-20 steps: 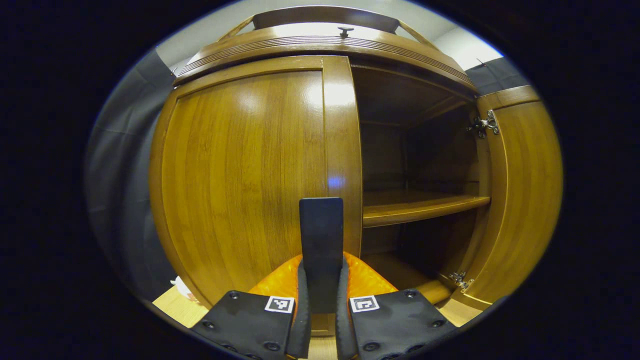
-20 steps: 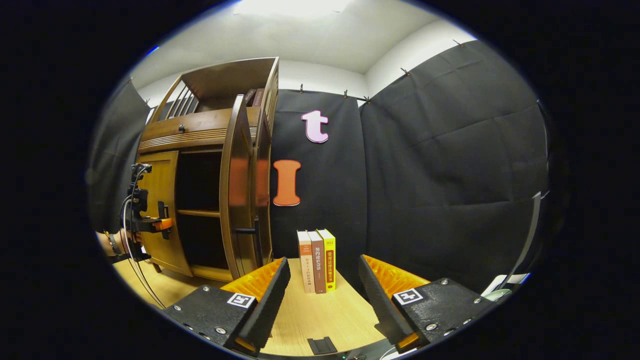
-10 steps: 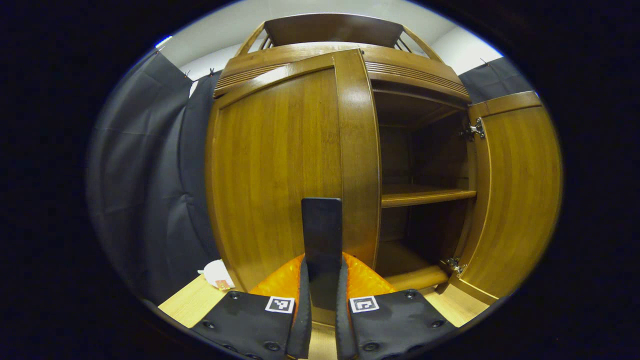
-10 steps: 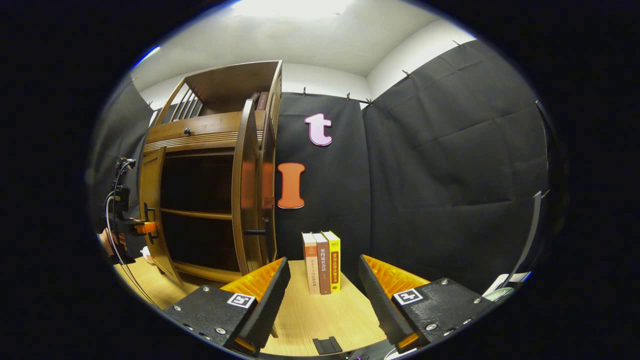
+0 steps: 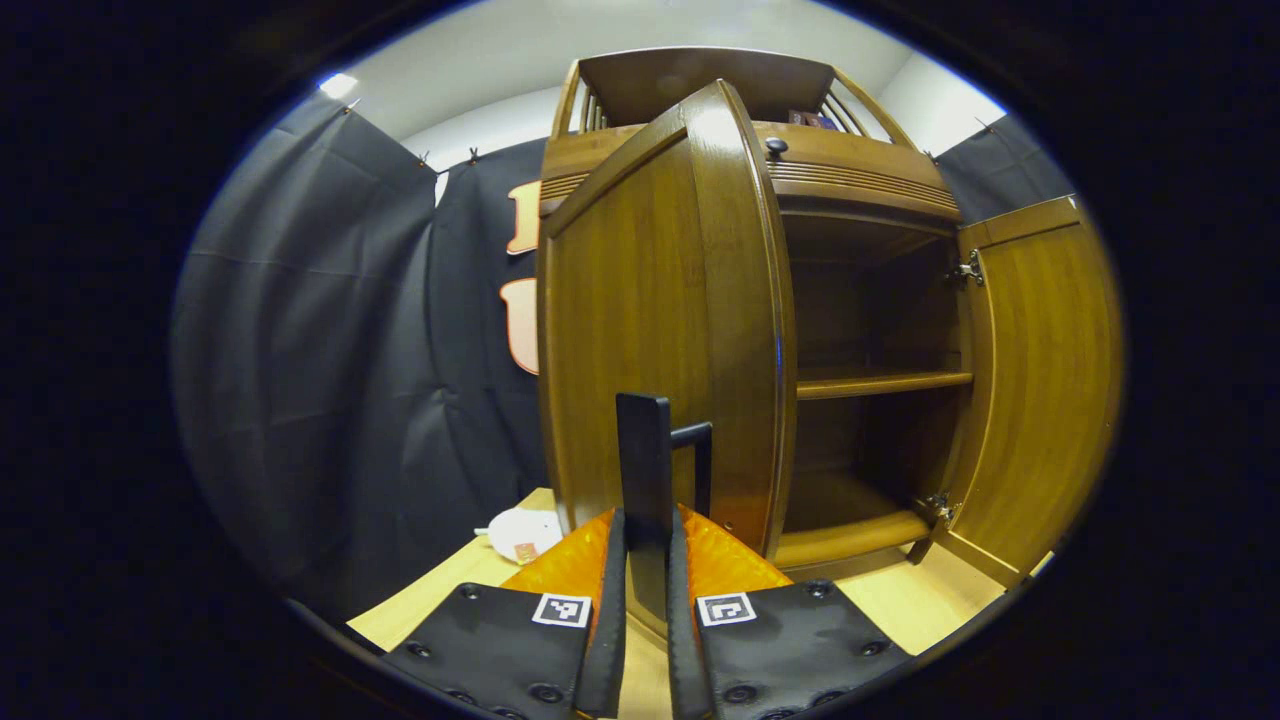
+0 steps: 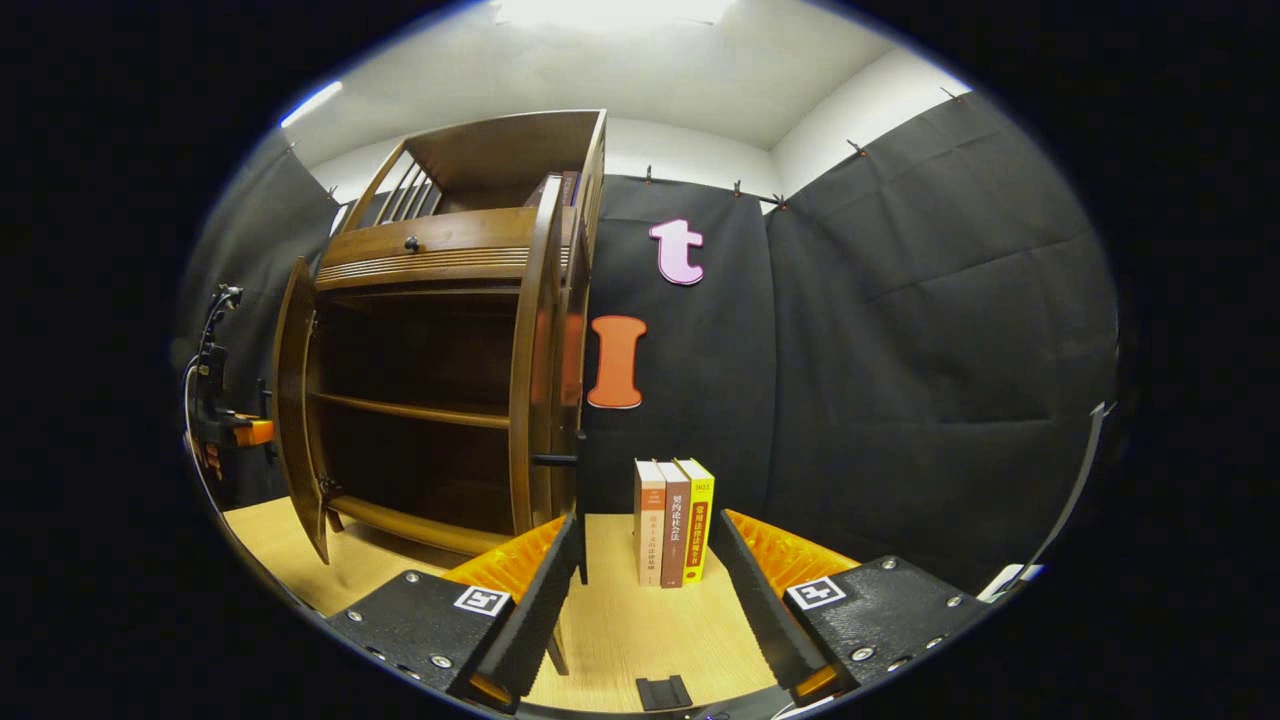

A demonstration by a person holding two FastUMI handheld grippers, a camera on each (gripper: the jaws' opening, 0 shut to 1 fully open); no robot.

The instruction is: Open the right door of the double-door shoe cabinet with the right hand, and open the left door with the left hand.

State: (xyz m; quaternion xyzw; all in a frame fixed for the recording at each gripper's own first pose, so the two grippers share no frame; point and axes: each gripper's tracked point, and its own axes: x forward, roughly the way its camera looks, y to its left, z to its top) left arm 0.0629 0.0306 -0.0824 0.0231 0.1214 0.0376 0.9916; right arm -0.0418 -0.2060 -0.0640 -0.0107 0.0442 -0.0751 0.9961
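Shoe cabinet [image 5: 850, 190]: stood on a pale wooden table [image 5: 930, 600] at centre frame in the left gripper view, and at left of centre in the right gripper view, both doors swung out from its front.
Left door [image 5: 650, 330]: filled the middle of the left gripper view, turned nearly edge-on, its dark bar handle [image 5: 645, 470] low at centre.
Left gripper [image 5: 640, 610]: at the bottom centre of its own view, fingers drawn narrow and pressed on either side of the handle; it also appeared small at the far left edge of the right gripper view.
Right door [image 5: 1030, 380]: stood wide at the right of the left gripper view, hinges showing on its inner edge; in the right gripper view it was edge-on just above that gripper's left finger.
Right gripper [image 6: 645, 590]: at the bottom of its own view, fingers spread wide and holding nothing, apart from the right door.
Shelf [image 5: 880, 382]: crossed the dark interior at mid-height.
Books [image 6: 673, 520]: three stood upright on the table beside the cabinet, at lower centre of the right gripper view.
White object [image 5: 522, 533]: lay on the table at lower left of the left gripper view; too blurred to identify.
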